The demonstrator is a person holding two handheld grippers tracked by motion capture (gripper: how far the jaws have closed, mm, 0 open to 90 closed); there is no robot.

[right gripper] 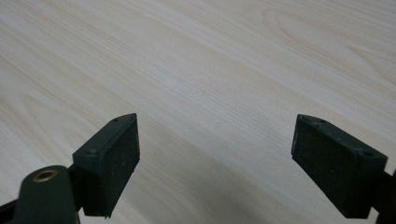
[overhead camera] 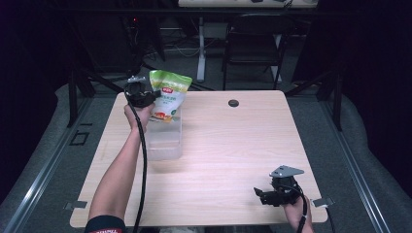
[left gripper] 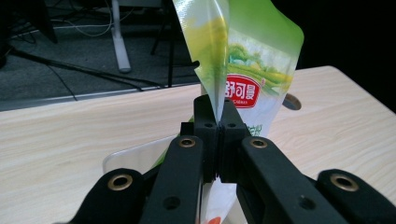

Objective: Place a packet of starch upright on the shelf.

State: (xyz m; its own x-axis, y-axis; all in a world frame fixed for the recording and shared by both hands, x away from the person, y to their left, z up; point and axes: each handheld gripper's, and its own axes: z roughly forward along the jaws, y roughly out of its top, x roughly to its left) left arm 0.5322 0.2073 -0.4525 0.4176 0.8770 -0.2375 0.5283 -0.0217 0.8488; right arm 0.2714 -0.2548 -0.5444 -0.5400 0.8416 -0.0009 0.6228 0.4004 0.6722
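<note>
A green and white snack bag (overhead camera: 168, 94) with a red label hangs upright over a clear plastic box (overhead camera: 164, 141) at the table's left side. My left gripper (overhead camera: 140, 94) is shut on the bag's edge; in the left gripper view the jaws pinch the bag (left gripper: 243, 70) between them at the gripper's tips (left gripper: 218, 126), and the clear box's rim (left gripper: 135, 156) shows below. The bag's lower end seems to reach into the box. My right gripper (overhead camera: 265, 195) rests low near the table's front right corner, open, with bare wood between its pads (right gripper: 112, 163).
The light wooden table (overhead camera: 228, 145) has a round cable hole (overhead camera: 233, 103) near its far edge. A black chair (overhead camera: 252, 43) and a white desk leg (overhead camera: 200, 48) stand behind the table. Dark curtains close both sides.
</note>
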